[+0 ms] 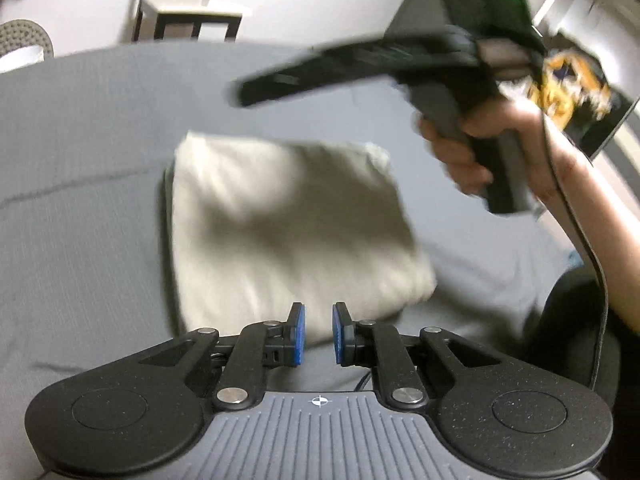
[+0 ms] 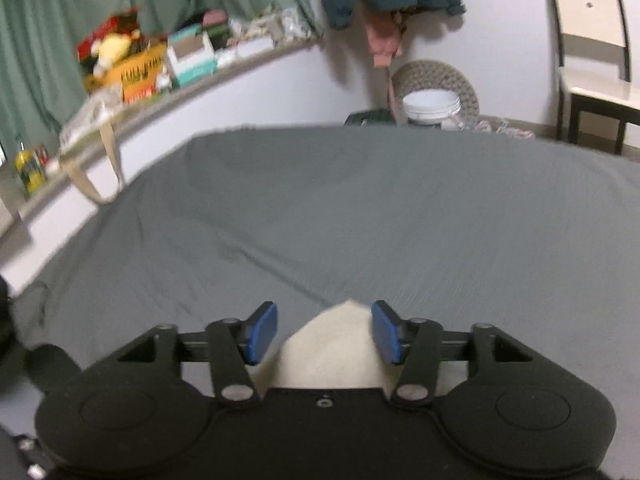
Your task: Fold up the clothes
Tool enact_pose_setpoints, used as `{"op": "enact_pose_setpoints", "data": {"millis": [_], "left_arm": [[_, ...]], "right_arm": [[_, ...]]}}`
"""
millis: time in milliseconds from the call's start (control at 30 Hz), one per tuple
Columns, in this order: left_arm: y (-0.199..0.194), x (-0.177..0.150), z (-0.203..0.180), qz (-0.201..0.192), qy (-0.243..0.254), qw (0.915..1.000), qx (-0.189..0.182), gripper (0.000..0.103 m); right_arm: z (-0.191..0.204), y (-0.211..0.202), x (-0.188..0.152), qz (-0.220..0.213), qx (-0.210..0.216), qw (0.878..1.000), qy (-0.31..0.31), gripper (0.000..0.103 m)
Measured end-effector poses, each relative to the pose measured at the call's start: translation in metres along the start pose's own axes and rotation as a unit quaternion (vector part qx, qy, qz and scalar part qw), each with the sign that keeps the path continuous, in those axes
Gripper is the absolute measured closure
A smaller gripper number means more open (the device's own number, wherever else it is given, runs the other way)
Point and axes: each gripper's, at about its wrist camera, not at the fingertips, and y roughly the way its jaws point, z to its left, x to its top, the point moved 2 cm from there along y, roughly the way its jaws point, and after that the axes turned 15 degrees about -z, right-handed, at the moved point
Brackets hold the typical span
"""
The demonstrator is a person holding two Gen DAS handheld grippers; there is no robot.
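Left wrist view: a folded cream garment (image 1: 288,232) lies flat on the grey bedsheet (image 1: 80,184), roughly square, its near edge just ahead of the left gripper (image 1: 319,334).
Left gripper: blue pads (image 1: 298,334) stand close together with a narrow gap; nothing sits between them, so the claw is clenched on air, just short of the garment's near edge.
Right gripper in left view: the right gripper (image 1: 240,94) is raised over the far right part of the garment, blurred, pointing left across the frame; a bare hand (image 1: 468,148) grips its handle and a black cable (image 1: 592,252) trails down from it.
Right wrist view: the right gripper (image 2: 325,332) has its blue pads (image 2: 262,332) spread apart, released; a cream corner of the garment (image 2: 332,356) shows below and between them, touching neither pad as far as the blur allows.
Bed: the grey bedsheet (image 2: 360,208) stretches ahead, bare and slightly creased.
Background: a white bucket (image 2: 430,108) stands beyond the bed by the wall, a pale chair (image 2: 592,40) at far right, a cluttered ledge (image 2: 180,64) before green curtains (image 2: 60,20) at left.
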Motion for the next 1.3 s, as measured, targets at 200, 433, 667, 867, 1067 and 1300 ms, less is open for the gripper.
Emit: {"op": "enact_pose_setpoints", "data": {"millis": [200, 433, 667, 867, 1067, 1300], "left_arm": [[0.017, -0.003, -0.025, -0.033, 0.027, 0.9991, 0.007, 0.090], [0.053, -0.002, -0.049, -0.022, 0.048, 0.9985, 0.013, 0.090], [0.067, -0.006, -0.048, -0.004, 0.059, 0.9976, 0.036, 0.090], [0.045, 0.005, -0.047, 0.012, 0.060, 0.9969, 0.049, 0.090], [-0.018, 0.021, 0.012, -0.055, -0.057, 0.9852, 0.152, 0.044], [-0.032, 0.019, 0.049, -0.095, -0.193, 0.9685, 0.125, 0.039]], "right_arm": [[-0.011, -0.066, -0.005, 0.007, -0.076, 0.997, 0.003, 0.038], [-0.007, -0.077, -0.045, 0.042, -0.075, 0.996, 0.030, 0.047], [-0.021, -0.059, -0.066, 0.076, -0.098, 0.992, 0.032, 0.050], [-0.011, -0.066, -0.063, 0.059, -0.096, 0.994, -0.005, 0.049], [0.028, -0.106, -0.048, -0.011, -0.119, 0.986, -0.117, 0.035], [0.128, -0.081, -0.099, 0.035, -0.107, 0.922, -0.372, 0.034]]}}
